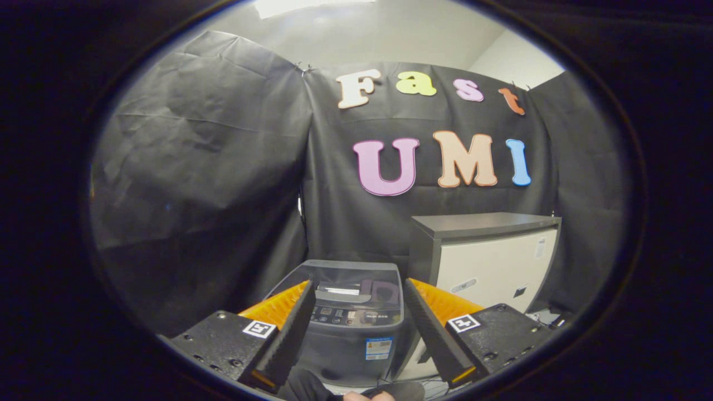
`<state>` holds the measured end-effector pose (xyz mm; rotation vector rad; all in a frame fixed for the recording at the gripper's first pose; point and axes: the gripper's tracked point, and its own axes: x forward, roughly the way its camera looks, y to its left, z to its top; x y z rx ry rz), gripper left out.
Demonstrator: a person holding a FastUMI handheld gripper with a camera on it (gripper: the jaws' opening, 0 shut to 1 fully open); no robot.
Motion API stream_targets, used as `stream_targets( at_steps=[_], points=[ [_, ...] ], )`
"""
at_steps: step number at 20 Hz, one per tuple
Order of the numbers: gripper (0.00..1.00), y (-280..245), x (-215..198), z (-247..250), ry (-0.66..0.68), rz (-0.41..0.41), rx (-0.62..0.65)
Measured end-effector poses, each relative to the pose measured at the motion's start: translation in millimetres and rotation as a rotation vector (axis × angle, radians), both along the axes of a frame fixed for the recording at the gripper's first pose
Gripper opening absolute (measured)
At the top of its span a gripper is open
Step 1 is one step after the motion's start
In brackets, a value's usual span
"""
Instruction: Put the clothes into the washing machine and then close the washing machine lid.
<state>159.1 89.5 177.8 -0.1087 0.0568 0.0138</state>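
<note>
**Booth stock, nearest item first**

1. Gripper (356, 328). Two fingers (289, 328) rise from the near edge, one at about 7 o'clock and one at about 5 o'clock. The jaws stand wide apart, with nothing between them and nothing touched. Each finger mount carries a square black-and-white marker tag (259, 328).

2. Dark rounded shape (309, 387), at 6 o'clock, just below the gap between the fingers. Too close and too cropped to tell what it is; no clothes can be made out here.

3. Washing machine (356, 340), grey, top-loading, seen through the gap between the fingers and just beyond them. Its lid (348, 273) is translucent and lies down flat over the tub. A control panel (353, 316) with small buttons runs along its front edge; a sticker (379, 348) sits on the front wall below.

4. Cabinet (490, 262), pale front with a dark grey top, at about 2 o'clock from the washer, standing just beside it and rising higher.

5. Booth wall (195, 184), black creased cloth, behind both the washer and the cabinet, at 12 o'clock.

6. White room wall (518, 58), above the cloth.
</note>
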Motion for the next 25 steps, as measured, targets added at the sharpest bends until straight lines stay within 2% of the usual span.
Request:
stream_targets(
  at_steps=[3,10,25],
  points=[
    [0.96,-5,-13,-12,-0.004,-0.028,-0.005],
    [0.96,-6,-41,-35,-0.018,-0.034,-0.028],
    [0.96,2,-43,-56,0.015,-0.025,0.010]
  ],
)
